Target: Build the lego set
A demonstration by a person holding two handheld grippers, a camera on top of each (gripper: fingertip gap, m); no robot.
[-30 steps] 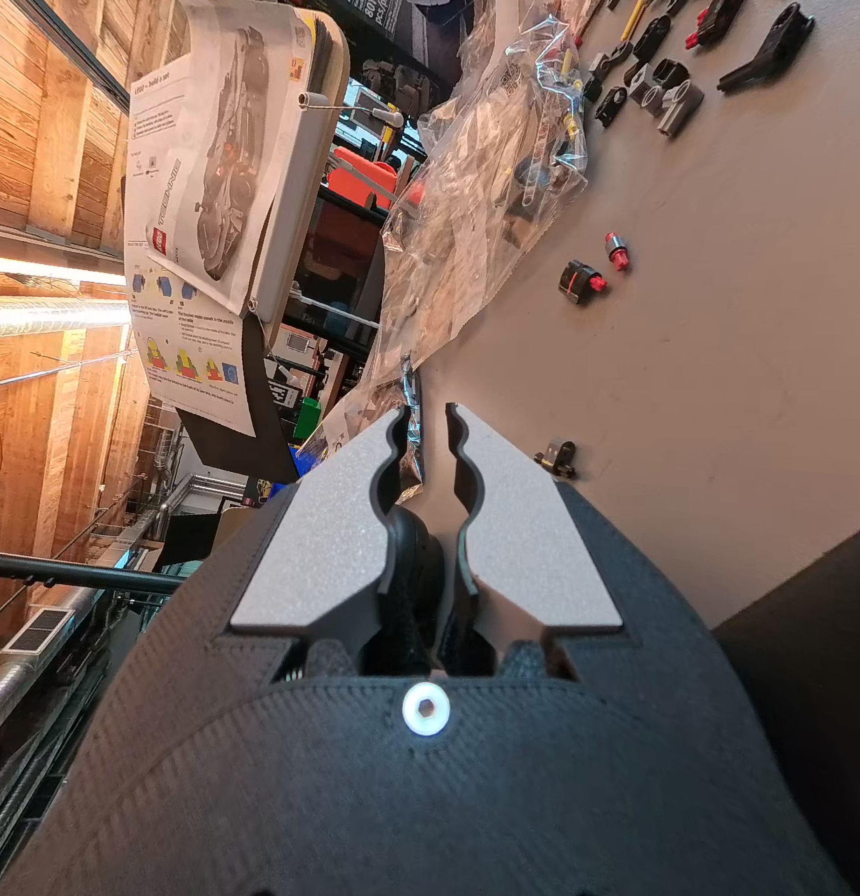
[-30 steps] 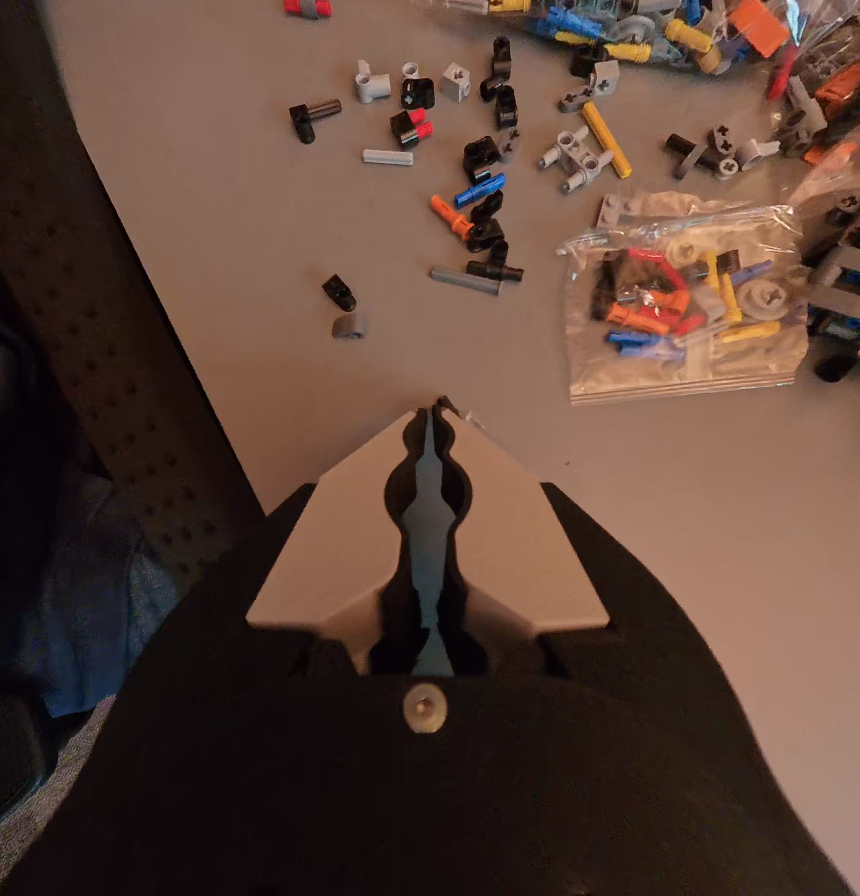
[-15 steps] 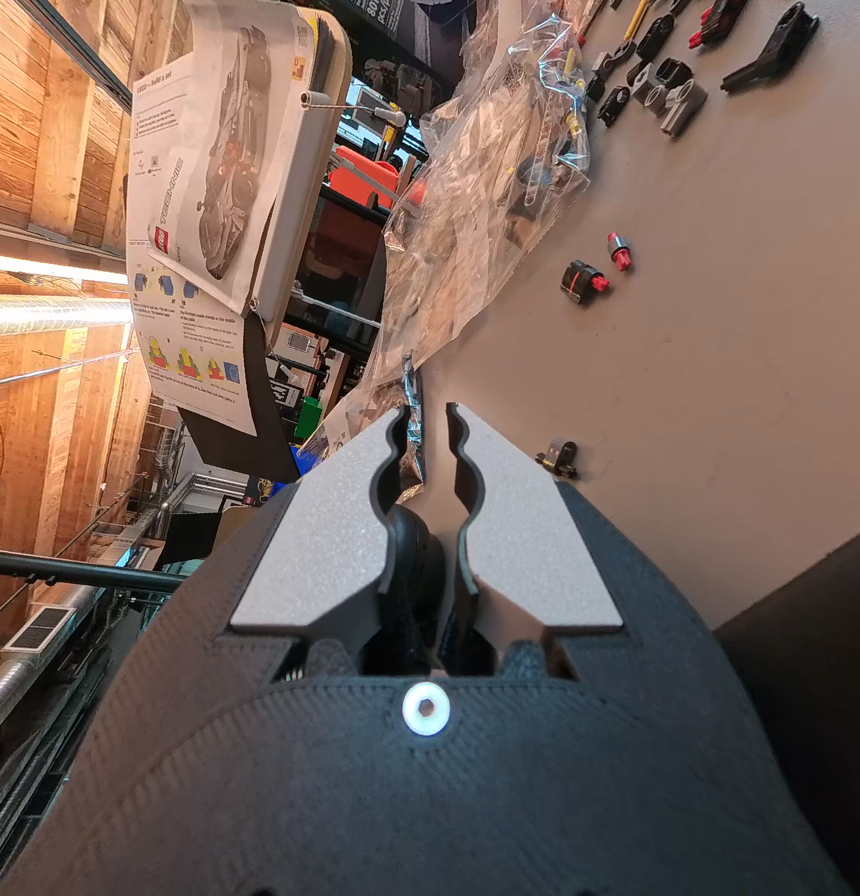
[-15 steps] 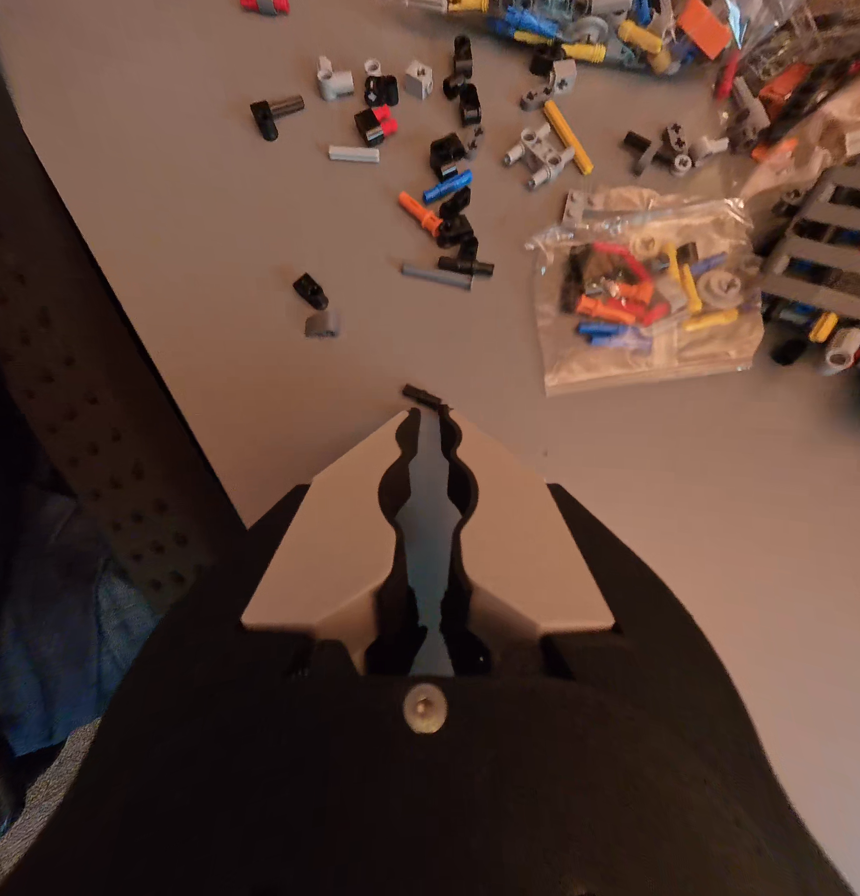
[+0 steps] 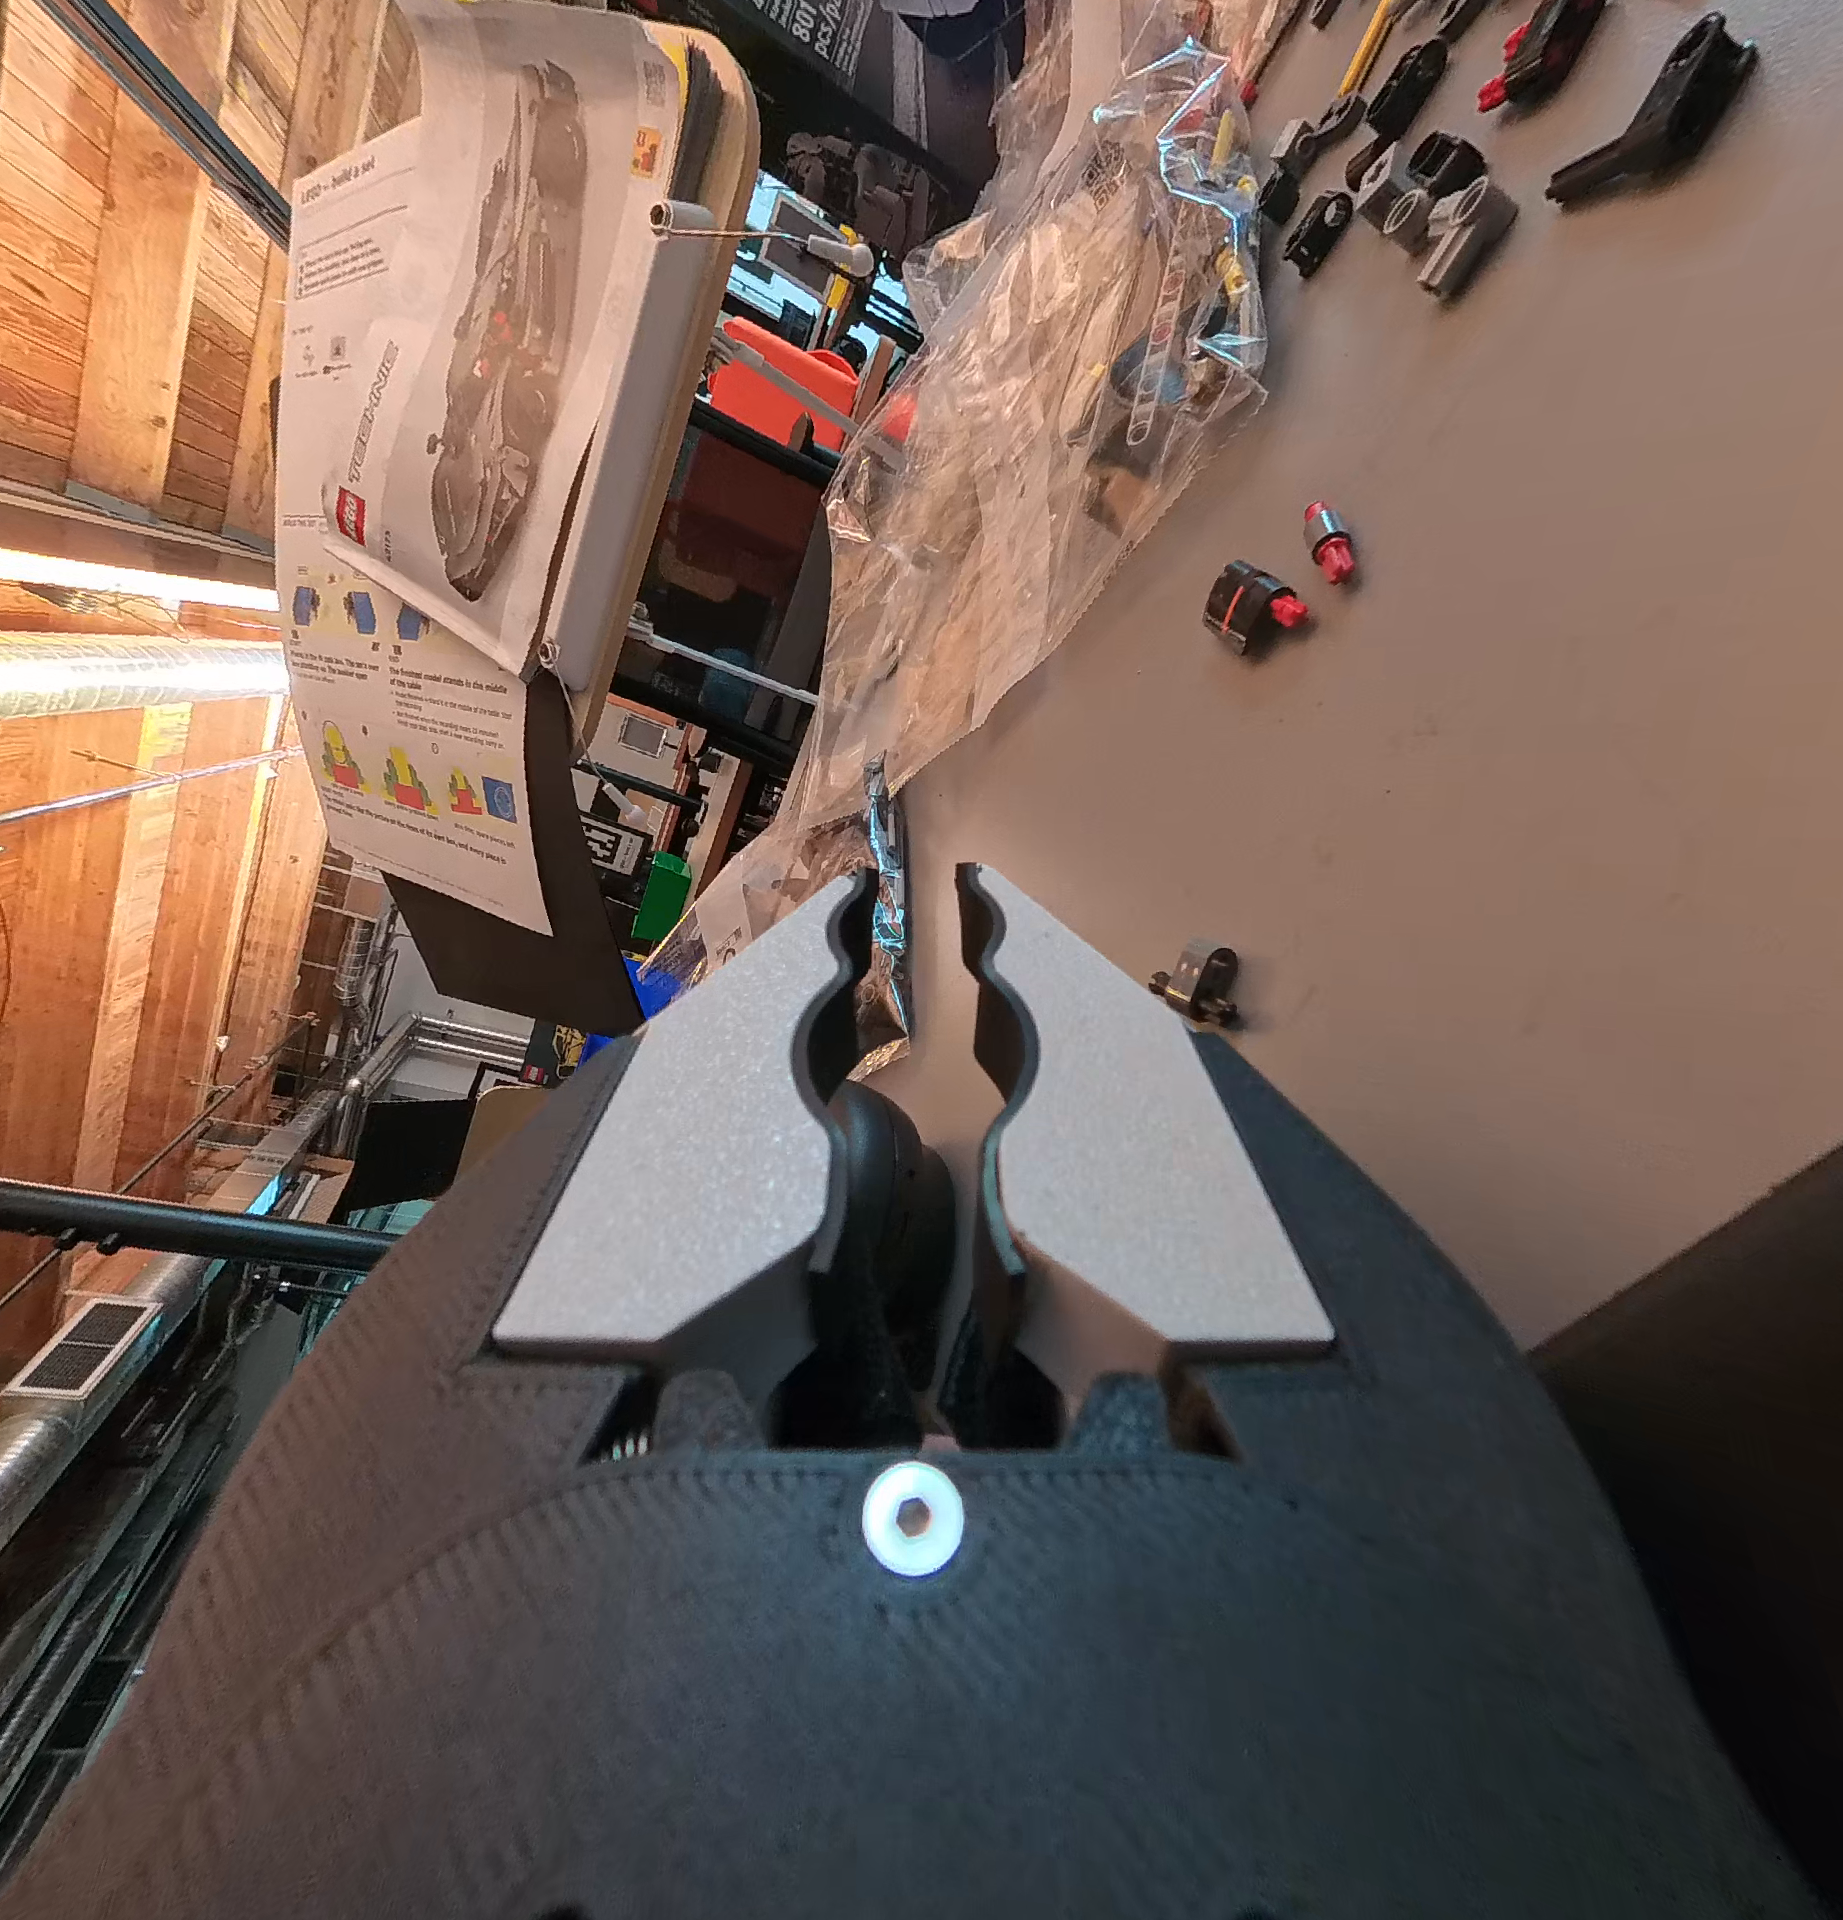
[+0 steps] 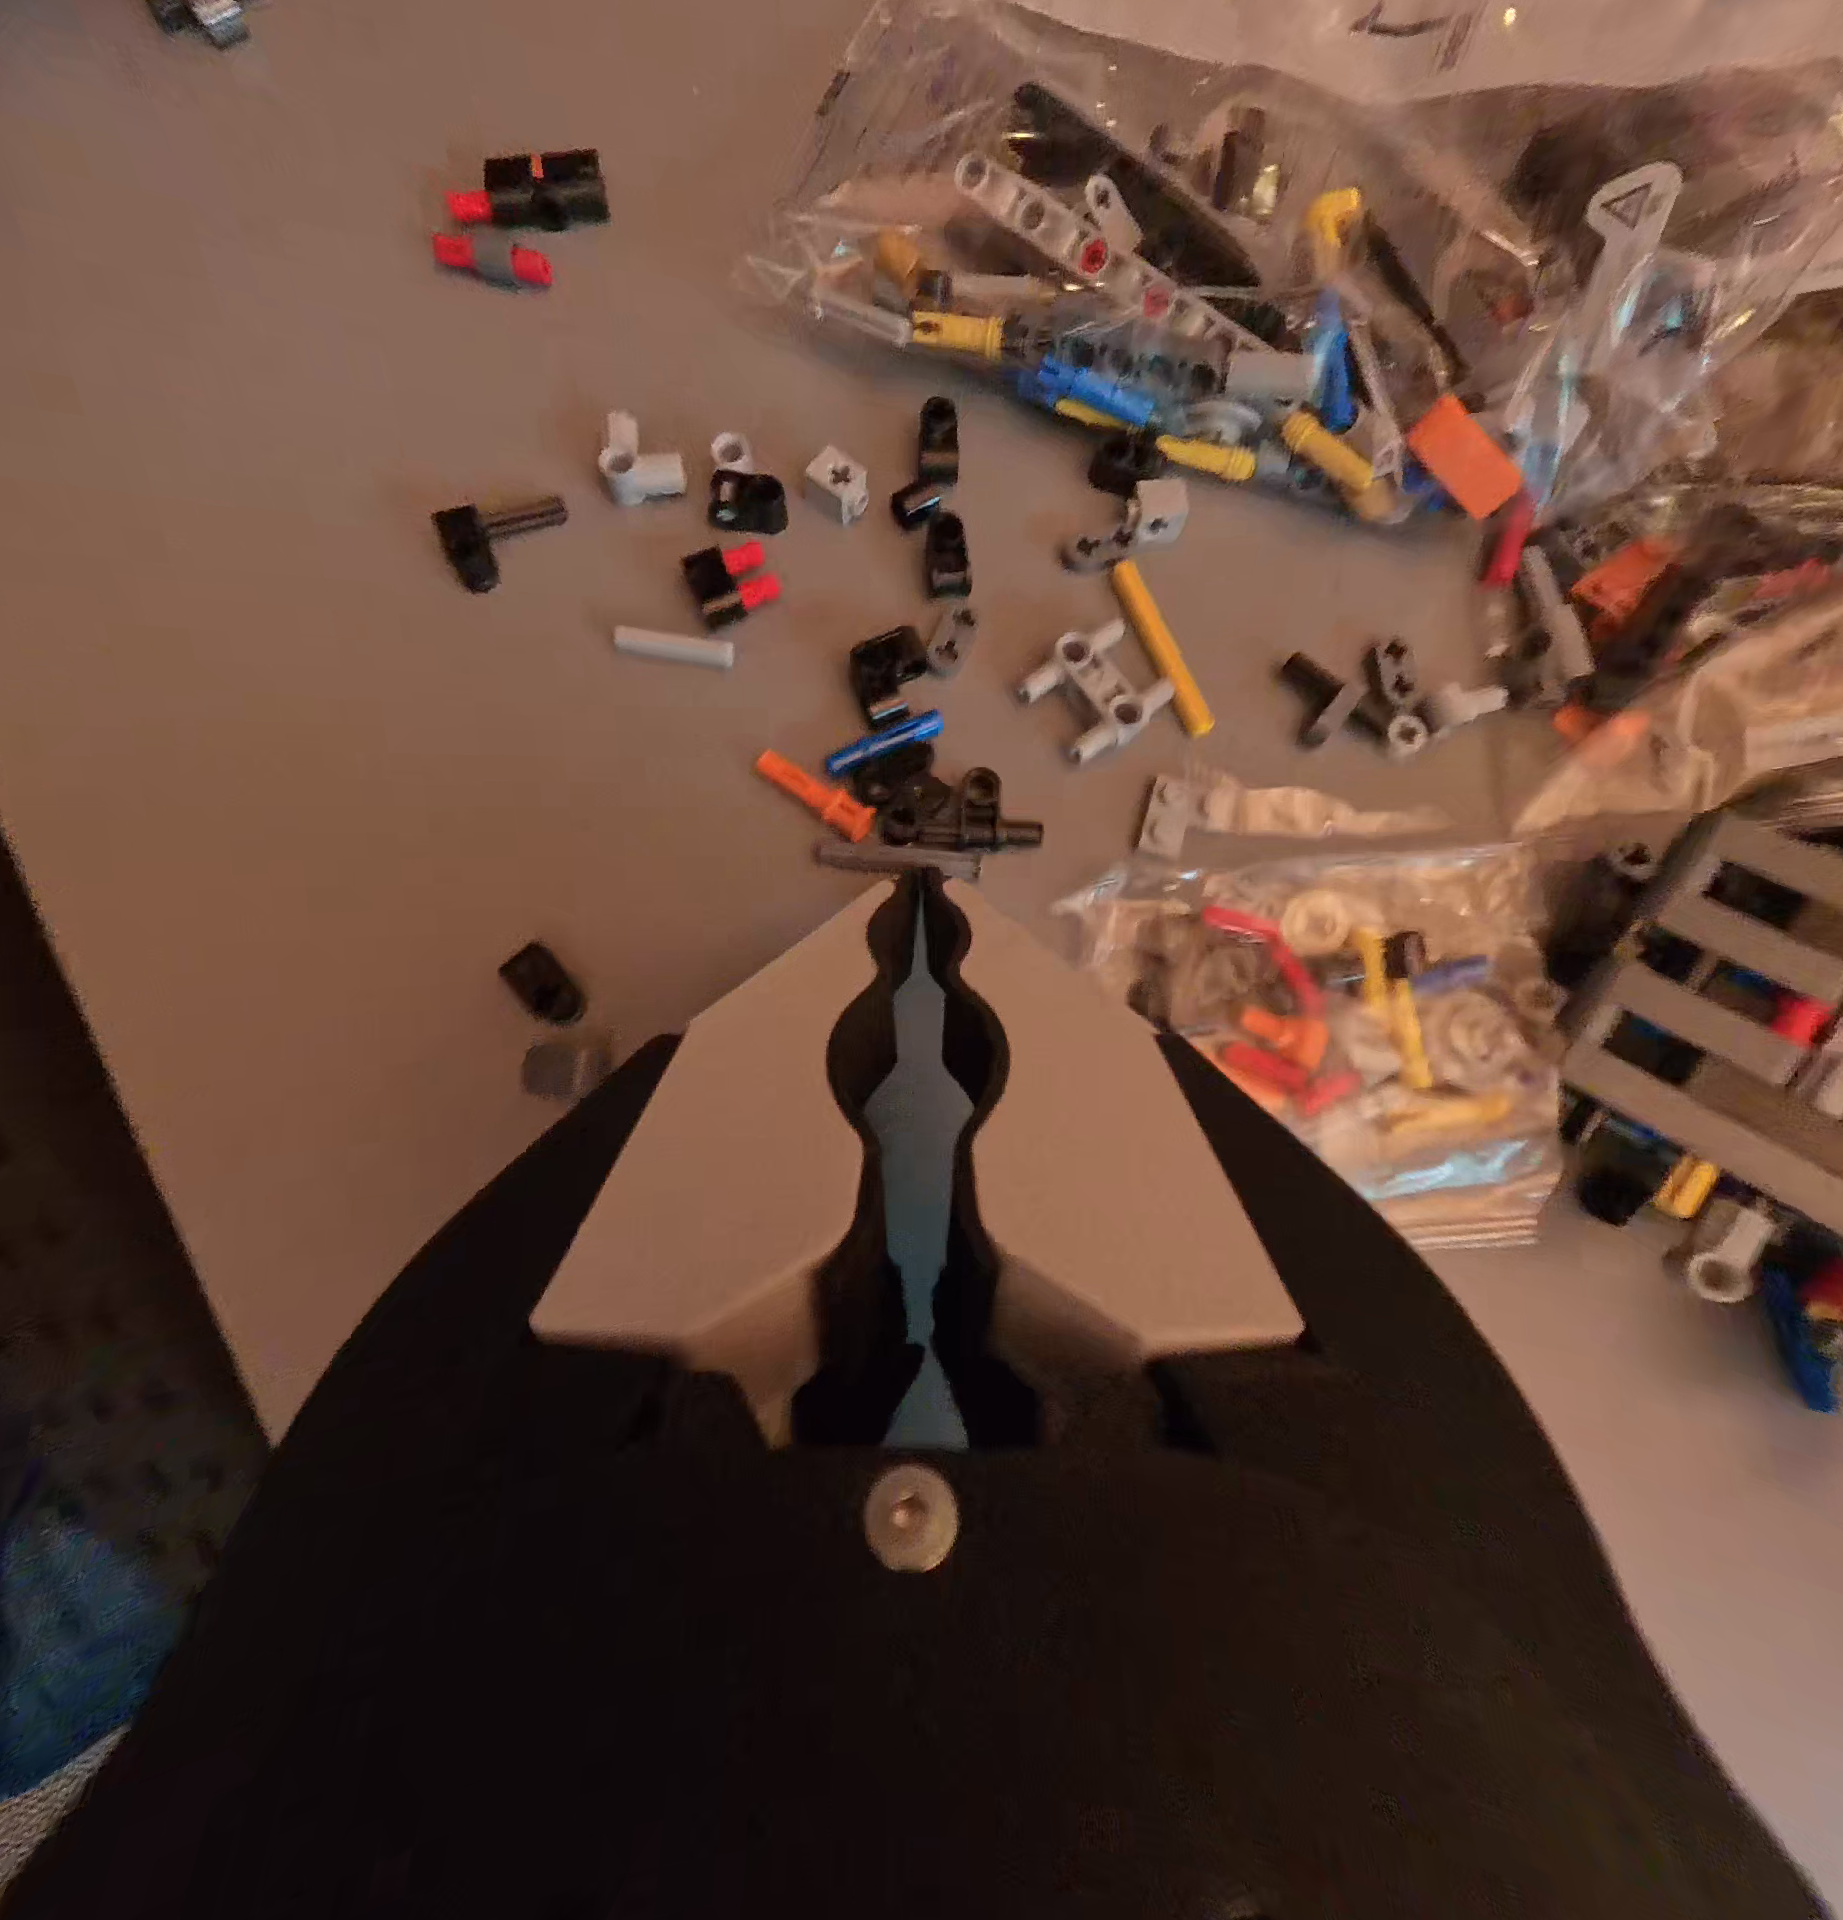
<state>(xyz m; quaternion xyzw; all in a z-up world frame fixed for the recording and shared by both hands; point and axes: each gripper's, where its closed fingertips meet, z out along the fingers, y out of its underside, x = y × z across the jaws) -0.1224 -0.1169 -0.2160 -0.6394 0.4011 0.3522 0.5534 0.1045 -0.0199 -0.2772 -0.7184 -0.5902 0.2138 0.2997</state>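
In the left wrist view my left gripper (image 5: pixel 912 883) is rolled on its side above the grey table (image 5: pixel 1519 831). Its tips stand a little apart, and a black rounded Lego piece (image 5: pixel 891 1174) is clamped deep in the notch between the fingers. A small dark connector (image 5: pixel 1197 982) lies on the table beside its right finger. In the right wrist view my right gripper (image 6: pixel 922 888) is shut, and I see nothing clearly held. Its tips are just short of a dark grey axle (image 6: pixel 865 857) and a black connector (image 6: pixel 974 816) at the near edge of a scatter of loose pieces.
An instruction booklet (image 5: pixel 460 364) hangs on a stand beyond the table. Clear bags of parts (image 6: pixel 1156 291) (image 6: pixel 1343 1039) lie to the right, next to a grey built frame (image 6: pixel 1727 997). A black piece (image 6: pixel 543 982) and a grey one (image 6: pixel 558 1070) lie near the table's left edge. Across from one pair of fingers to the other is roughly 25 cm.
My right gripper moved forward toward the loose pieces. A small black pin that sat at its tips is no longer in view, and the jaws have narrowed again. The left gripper barely moved.
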